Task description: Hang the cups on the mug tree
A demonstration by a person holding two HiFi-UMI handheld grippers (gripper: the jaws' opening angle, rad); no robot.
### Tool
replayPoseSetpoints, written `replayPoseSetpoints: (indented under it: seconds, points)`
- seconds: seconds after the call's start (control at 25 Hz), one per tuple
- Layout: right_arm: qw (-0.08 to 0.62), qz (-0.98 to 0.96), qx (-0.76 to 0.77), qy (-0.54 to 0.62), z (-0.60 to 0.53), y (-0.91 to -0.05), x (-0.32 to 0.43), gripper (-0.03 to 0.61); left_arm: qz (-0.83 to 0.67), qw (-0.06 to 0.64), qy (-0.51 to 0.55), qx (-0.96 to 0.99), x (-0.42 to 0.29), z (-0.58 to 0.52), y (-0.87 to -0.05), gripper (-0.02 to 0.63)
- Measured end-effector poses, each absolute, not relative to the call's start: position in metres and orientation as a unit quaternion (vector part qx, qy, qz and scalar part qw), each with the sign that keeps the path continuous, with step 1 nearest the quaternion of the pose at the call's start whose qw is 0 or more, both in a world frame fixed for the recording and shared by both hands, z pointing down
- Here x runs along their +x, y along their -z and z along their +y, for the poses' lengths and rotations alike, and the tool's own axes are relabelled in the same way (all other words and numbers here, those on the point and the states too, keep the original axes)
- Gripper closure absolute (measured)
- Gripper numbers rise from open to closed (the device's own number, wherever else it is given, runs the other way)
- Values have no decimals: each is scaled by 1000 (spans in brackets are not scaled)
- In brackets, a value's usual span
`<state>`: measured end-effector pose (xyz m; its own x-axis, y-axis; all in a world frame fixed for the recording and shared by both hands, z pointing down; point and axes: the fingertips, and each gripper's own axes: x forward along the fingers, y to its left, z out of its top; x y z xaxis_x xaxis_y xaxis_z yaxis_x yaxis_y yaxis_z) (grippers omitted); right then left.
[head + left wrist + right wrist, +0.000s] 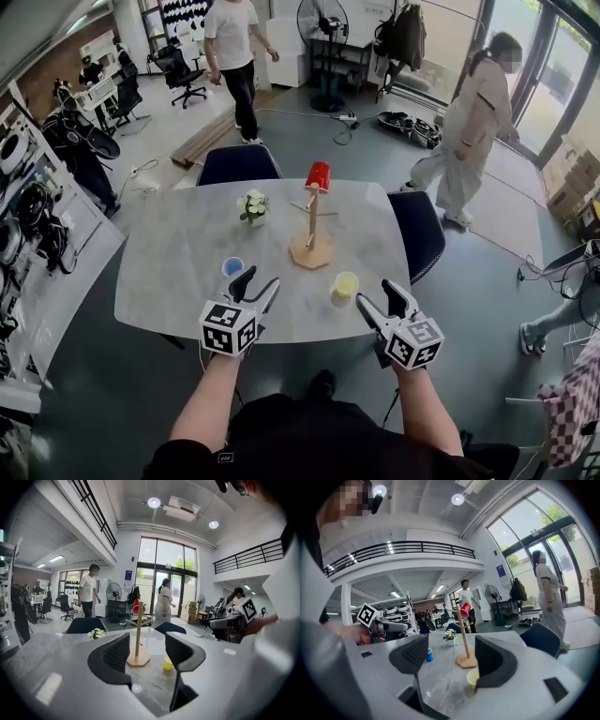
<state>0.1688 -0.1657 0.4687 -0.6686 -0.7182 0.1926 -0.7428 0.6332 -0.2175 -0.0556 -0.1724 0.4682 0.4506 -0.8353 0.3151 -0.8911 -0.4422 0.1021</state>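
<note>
A wooden mug tree (312,228) stands mid-table with a red cup (318,176) hung on its top peg. Near the front edge, a blue cup (232,267) sits just beyond my left gripper (260,283). A yellow cup (345,286) stands left of my right gripper (375,294). Both grippers are open and hold nothing. In the left gripper view the mug tree (137,637) and yellow cup (167,663) show far off between the jaws of the left gripper (146,656). The right gripper (450,660) faces the mug tree (464,641); its right jaw half hides the yellow cup (472,678), with the blue cup (429,655) to the left.
A small pot of white flowers (253,206) sits left of the tree on the grey marble table (169,272). Dark blue chairs (238,163) stand at the far and right sides. Two people (472,127) walk on the floor beyond the table.
</note>
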Motion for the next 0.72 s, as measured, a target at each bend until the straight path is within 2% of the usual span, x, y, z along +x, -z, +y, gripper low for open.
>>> replayPoseSetpoints:
  seconds: [0.72]
  points:
    - [91, -897, 410, -139, -208, -509, 133, 296, -468, 156, -109, 863, -47, -232, -496, 416]
